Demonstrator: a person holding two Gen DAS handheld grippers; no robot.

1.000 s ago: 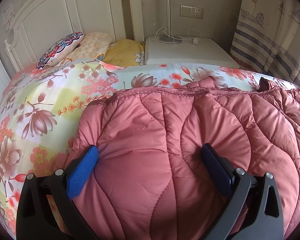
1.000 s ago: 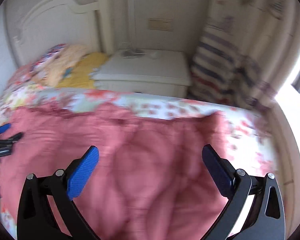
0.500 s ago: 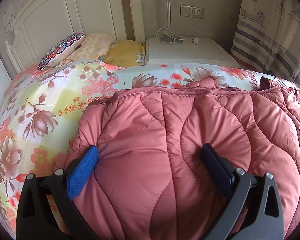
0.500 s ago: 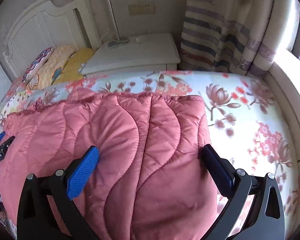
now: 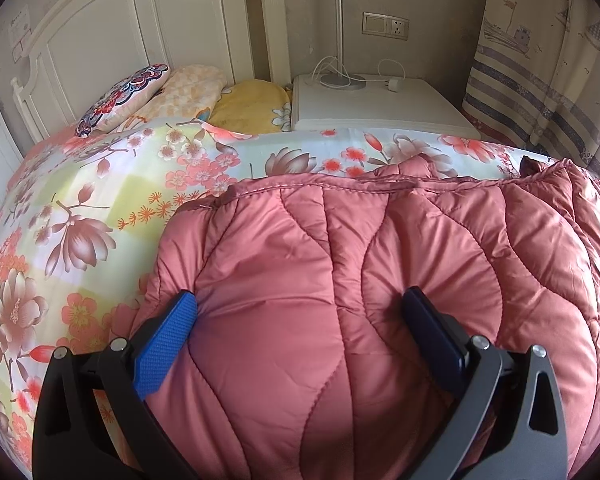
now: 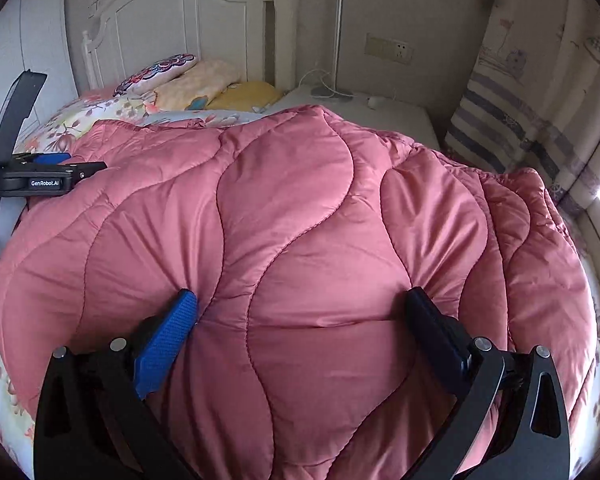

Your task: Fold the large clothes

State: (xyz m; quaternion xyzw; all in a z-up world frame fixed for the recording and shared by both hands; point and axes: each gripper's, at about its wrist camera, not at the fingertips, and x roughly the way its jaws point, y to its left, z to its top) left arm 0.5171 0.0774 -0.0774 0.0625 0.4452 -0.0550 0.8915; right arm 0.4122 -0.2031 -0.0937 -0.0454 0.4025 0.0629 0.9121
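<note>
A large pink quilted padded coat (image 5: 380, 240) lies spread over the bed. My left gripper (image 5: 300, 300) stands open, both fingers pushed into the padding, which bulges up between them near the coat's left edge. In the right wrist view the same coat (image 6: 300, 200) fills the frame, with layered edges on its right side. My right gripper (image 6: 300, 298) is open too, with a fat bulge of padding between its fingers. The left gripper (image 6: 40, 178) shows at the far left of that view, beside the coat's edge.
The bed has a floral sheet (image 5: 80, 220), and pillows (image 5: 128, 96) are stacked against a white headboard (image 5: 140, 20). A white nightstand (image 5: 380, 100) with a lamp base and cables stands behind the bed. A striped curtain (image 5: 540, 80) hangs at the right.
The right gripper has swung in over the coat and sunk into it, so padding now bulges between its fingers. The left gripper has hardly moved.
</note>
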